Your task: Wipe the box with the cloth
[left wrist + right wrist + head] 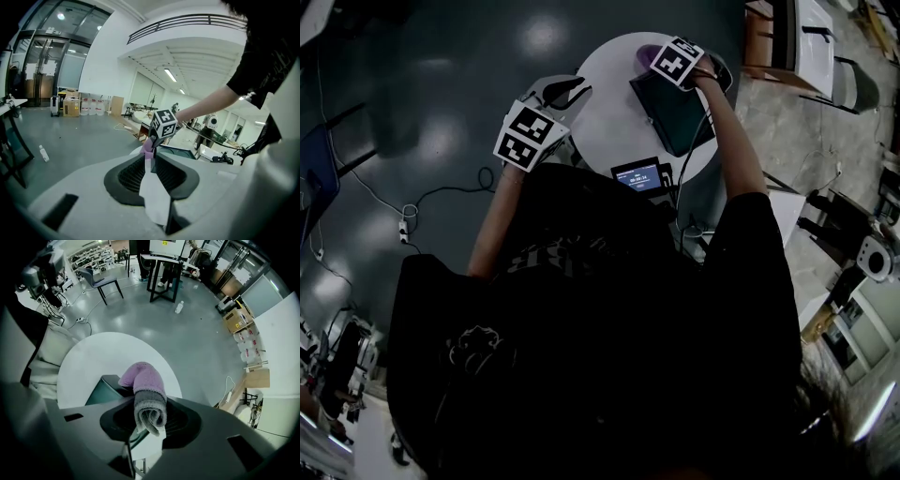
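Note:
A dark green box (675, 112) lies on a round white table (600, 127). My right gripper (654, 64) is shut on a folded purple and grey cloth (143, 380), which hangs over the box's far edge (101, 392). In the head view the cloth (645, 54) shows beside the right marker cube. My left gripper (567, 91) hovers at the table's left rim, apart from the box. Its jaws (152, 161) are shut with nothing between them. Beyond them, the left gripper view shows the cloth (148, 144) and the box (180, 152).
A small device with a lit screen (639, 175) sits at the table's near edge, with a cable running off it. A power strip and cord (405, 225) lie on the grey floor at left. A chair (101, 280), a desk and a bottle (178, 307) stand farther off.

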`<state>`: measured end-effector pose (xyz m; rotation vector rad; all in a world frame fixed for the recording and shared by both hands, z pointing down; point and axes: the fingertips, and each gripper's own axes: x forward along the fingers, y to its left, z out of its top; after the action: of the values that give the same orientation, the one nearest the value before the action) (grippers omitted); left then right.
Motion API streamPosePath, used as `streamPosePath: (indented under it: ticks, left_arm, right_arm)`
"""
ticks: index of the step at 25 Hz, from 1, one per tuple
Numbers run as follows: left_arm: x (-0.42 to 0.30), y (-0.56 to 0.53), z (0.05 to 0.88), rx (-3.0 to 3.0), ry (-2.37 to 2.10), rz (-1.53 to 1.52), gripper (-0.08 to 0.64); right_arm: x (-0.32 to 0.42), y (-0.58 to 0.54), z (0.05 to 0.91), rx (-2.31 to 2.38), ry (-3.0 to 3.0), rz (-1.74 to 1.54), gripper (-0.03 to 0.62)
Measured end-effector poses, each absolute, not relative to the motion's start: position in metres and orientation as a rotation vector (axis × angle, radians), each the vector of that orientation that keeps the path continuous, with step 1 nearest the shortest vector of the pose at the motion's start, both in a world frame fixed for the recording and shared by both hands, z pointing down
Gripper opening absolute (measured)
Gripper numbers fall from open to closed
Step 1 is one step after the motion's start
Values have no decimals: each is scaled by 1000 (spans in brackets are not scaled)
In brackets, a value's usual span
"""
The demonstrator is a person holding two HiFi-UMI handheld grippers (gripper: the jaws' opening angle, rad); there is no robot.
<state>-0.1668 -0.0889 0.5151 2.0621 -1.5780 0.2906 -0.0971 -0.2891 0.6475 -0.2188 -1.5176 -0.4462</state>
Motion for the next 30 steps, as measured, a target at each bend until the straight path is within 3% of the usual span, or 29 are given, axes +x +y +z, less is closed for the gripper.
streamPosePath:
  ticks: [16, 24, 30]
  left_arm:
    - [-174, -82, 501, 2116, -1563, 306, 80]
    - [-188, -44, 513, 2170, -1512, 334, 80]
    - [-168, -49, 510, 2264, -1418, 371, 80]
  right_arm:
    - [-111, -231, 644, -271, -1578, -432, 117]
    - [-126, -191, 615, -54, -1798, -237, 117]
    - [-88, -162, 603, 131, -1905, -53, 117]
